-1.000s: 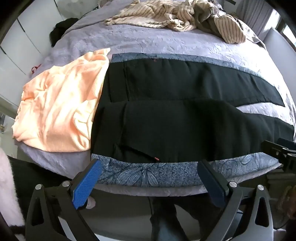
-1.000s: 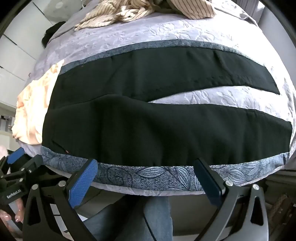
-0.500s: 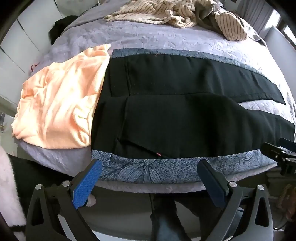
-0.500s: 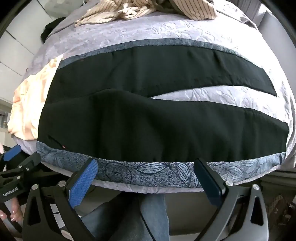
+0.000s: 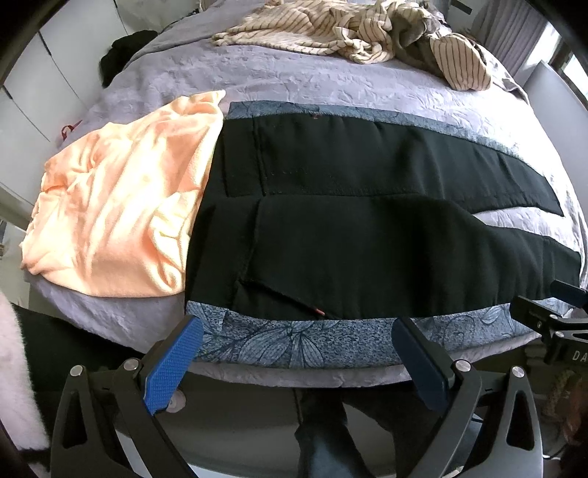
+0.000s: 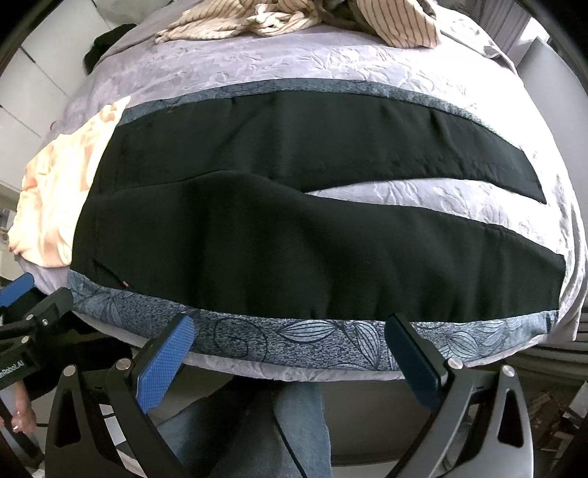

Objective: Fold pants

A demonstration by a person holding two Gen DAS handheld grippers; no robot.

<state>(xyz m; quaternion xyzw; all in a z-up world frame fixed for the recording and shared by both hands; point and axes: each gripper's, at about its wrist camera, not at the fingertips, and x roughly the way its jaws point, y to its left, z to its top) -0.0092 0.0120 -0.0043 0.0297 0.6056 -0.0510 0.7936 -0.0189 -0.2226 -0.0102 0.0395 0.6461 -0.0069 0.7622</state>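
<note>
**Closing in on the near leg**

Over the last second I've eased both tools nearer. My left gripper (image 5: pixel 297 343) and right gripper (image 6: pixel 290 342) gape wide, empty. The black pants (image 6: pixel 294 239) lie flat just beyond both jaws, unfolded; grasping comes next, I judge.

Spread flat on a mat (image 5: pixel 294 342) across the near half of the bed (image 5: pixel 294 81): pants (image 5: pixel 367 250), waist to the left, legs running right and splitting apart toward the cuffs. Just left of the waist and touching it, a crumpled shirt (image 5: pixel 117 213); far behind, along the back of the bed, a heap of clothes (image 5: pixel 352 29). In front of the near mat edge, just off it and wide apart in the jaws, left gripper (image 5: pixel 297 353) below the waist end and right gripper (image 6: pixel 290 349) farther right, below the near leg.
</note>
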